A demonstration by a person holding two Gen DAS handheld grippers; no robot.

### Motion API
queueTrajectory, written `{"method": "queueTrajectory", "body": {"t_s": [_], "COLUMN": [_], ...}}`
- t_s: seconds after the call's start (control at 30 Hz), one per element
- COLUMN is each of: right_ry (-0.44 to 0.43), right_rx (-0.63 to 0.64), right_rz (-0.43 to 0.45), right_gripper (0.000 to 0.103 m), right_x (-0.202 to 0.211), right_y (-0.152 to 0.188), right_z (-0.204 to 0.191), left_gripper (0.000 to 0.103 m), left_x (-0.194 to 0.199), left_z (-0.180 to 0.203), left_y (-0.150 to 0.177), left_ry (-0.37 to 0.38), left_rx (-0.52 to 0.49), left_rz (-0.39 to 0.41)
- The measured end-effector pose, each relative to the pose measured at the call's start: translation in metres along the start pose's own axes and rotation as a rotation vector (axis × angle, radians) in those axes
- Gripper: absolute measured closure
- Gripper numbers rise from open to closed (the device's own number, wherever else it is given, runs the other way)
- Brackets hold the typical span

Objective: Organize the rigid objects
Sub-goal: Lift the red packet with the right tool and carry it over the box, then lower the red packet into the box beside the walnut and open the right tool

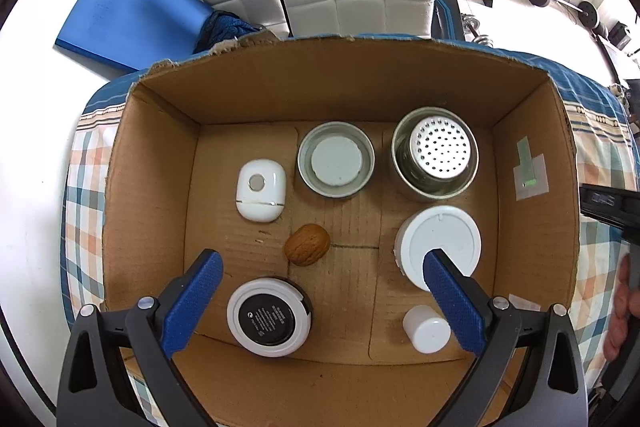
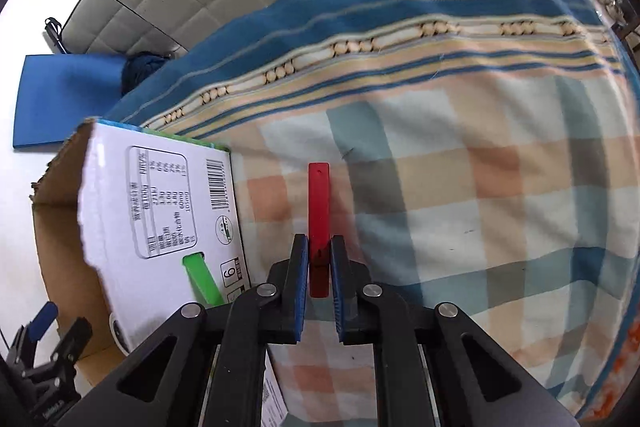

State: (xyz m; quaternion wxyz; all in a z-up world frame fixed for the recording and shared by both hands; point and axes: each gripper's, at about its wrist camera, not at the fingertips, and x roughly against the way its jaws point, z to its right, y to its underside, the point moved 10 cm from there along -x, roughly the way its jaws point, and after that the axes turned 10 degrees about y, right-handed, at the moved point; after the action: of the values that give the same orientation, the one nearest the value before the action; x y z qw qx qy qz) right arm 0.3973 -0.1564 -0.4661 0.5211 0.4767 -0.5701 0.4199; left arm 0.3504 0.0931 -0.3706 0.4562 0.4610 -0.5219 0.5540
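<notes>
The right gripper [image 2: 319,259] pinched a red flat bar [image 2: 319,203] pointing toward twelve o'clock; the left gripper [image 1: 324,259] hung spread above the cardboard box [image 1: 160,163].

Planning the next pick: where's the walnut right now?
Left wrist view: the walnut lies on the box floor, centre-left, between the white oval case and the black-topped jar.
</notes>
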Motion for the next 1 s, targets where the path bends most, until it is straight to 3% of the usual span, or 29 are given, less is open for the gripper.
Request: {"method": "queueTrajectory", "body": {"t_s": [0.23, 0.47, 0.6, 0.7, 0.83, 1.0], "right_ry": [0.043, -0.076, -0.164, -0.224, -0.220, -0.189], "right_rx": [-0.027, 0.026, 0.093, 0.140, 0.187, 0.221], "right_rz": [0.035, 0.168, 0.180, 0.125, 0.069, 0.031], "right_gripper": [0.092, 0.091, 0.091, 0.091, 0.091, 0.091], "right_x": [-0.002, 0.101, 0.135, 0.125, 0.090, 0.053], "right_y": [0.002, 0.025, 0.057, 0.081, 0.104, 0.113], "right_z": [0.002, -0.027, -0.061, -0.109, -0.167, -0.203], "left_gripper": [0.000, 0.000, 0.000, 0.000, 0.000, 0.001], "left_x": [0.008, 0.030, 0.047, 0.046, 0.026, 0.007], "left_z": [-0.008, -0.027, -0.048, -0.063, -0.080, -0.090], "left_y": [0.003, 0.010, 0.015, 0.019, 0.029, 0.036], "left_ry": [0.006, 0.117, 0.124, 0.108, 0.083, 0.098], "left_rx": [0.009, 0.064, 0.076, 0.083, 0.086, 0.073], "left_rz": [0.006, -0.010, 0.005, 0.013, -0.019, -0.042]}}
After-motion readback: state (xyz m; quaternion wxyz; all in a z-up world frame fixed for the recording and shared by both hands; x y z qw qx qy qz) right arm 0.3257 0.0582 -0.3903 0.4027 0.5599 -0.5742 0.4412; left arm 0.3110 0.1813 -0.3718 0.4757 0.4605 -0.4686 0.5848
